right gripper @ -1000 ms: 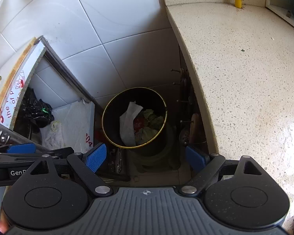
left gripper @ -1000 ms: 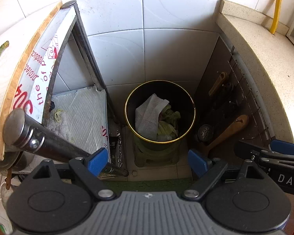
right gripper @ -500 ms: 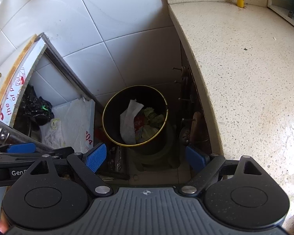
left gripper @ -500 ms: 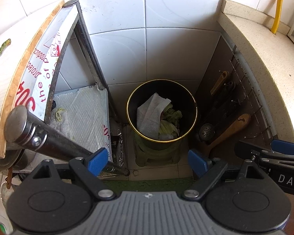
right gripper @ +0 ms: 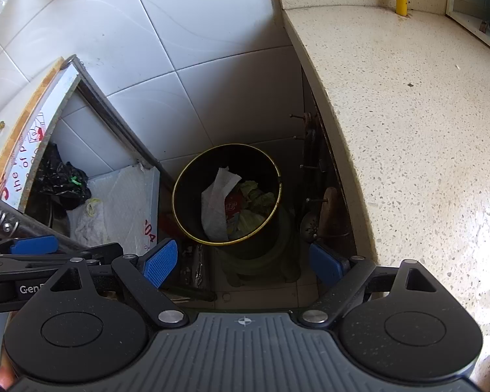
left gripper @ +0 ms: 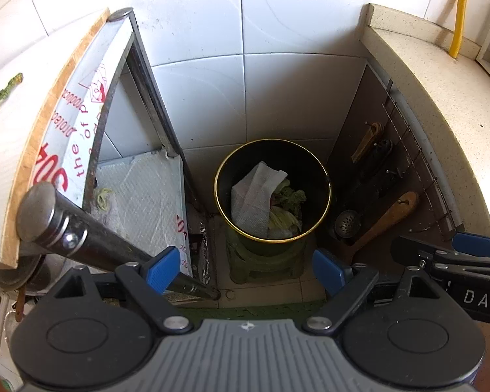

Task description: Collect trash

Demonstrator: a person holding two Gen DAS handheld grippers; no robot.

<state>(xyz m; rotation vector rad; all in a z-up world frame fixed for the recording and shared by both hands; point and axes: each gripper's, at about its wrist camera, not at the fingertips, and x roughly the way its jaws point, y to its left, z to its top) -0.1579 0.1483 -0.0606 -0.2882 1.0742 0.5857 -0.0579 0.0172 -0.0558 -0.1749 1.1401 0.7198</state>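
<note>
A black trash bin with a gold rim (left gripper: 323,176) stands on a green stool on the floor, between a cabinet and a counter. It holds a white paper towel (left gripper: 253,199), green leaves (left gripper: 289,202) and a red wrapper (right gripper: 233,204). The bin also shows in the right wrist view (right gripper: 179,196). My left gripper (left gripper: 245,266) is open and empty, high above the bin. My right gripper (right gripper: 243,261) is open and empty, also above it. Each gripper shows at the edge of the other's view.
A speckled stone counter (right gripper: 408,114) is at the right, with utensils hanging below it (left gripper: 385,215). An open cabinet door (left gripper: 81,124) and a metal bar handle (left gripper: 81,232) are at the left. A black bag (right gripper: 62,176) lies in the cabinet. White tiled wall behind.
Both views have shifted only slightly; the bin sits a little further right in the frames. Both grippers stay open and empty.
</note>
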